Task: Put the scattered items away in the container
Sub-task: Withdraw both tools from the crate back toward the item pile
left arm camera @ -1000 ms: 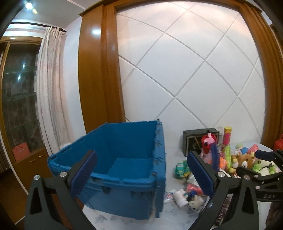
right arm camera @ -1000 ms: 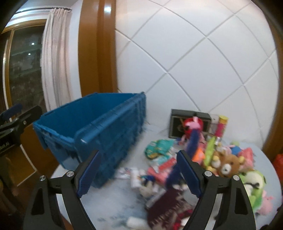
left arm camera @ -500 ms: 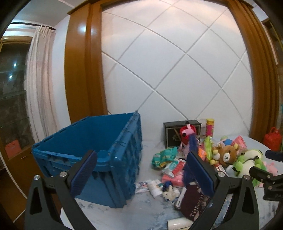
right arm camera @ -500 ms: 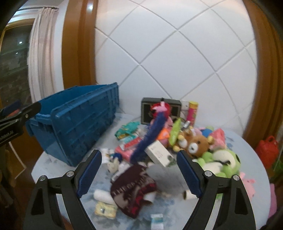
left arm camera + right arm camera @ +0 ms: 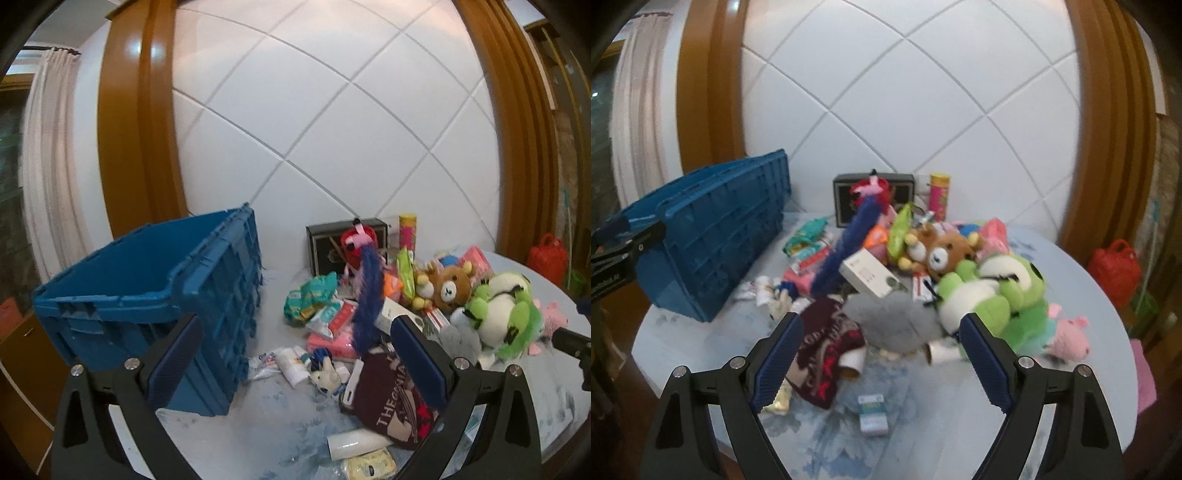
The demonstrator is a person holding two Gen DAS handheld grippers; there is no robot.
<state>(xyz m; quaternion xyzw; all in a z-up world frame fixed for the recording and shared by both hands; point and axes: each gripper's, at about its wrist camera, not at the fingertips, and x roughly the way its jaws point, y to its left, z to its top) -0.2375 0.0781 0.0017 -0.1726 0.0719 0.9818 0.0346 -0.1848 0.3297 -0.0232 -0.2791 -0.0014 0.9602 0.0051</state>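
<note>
A blue plastic crate (image 5: 155, 295) stands open at the left of a round table; it also shows in the right wrist view (image 5: 713, 229). A pile of scattered items lies to its right: a brown teddy bear (image 5: 938, 251), a green frog plush (image 5: 993, 291), a dark red knit cloth (image 5: 827, 343), a grey furry piece (image 5: 894, 321), a white box (image 5: 868, 277), a blue feather stick (image 5: 846, 251). My left gripper (image 5: 295, 362) is open and empty above the table beside the crate. My right gripper (image 5: 879, 362) is open and empty above the pile's near edge.
A black box (image 5: 875, 195) and a yellow-pink tube (image 5: 940, 194) stand at the back against the white tiled wall. A pink pig toy (image 5: 1067, 332) lies near the table's right edge. Small packets (image 5: 873, 413) lie at the front. A red bag (image 5: 1115, 269) stands beyond the table.
Both grippers have swung to the right, away from the crate and toward the pile of items. Both stay open and empty.
</note>
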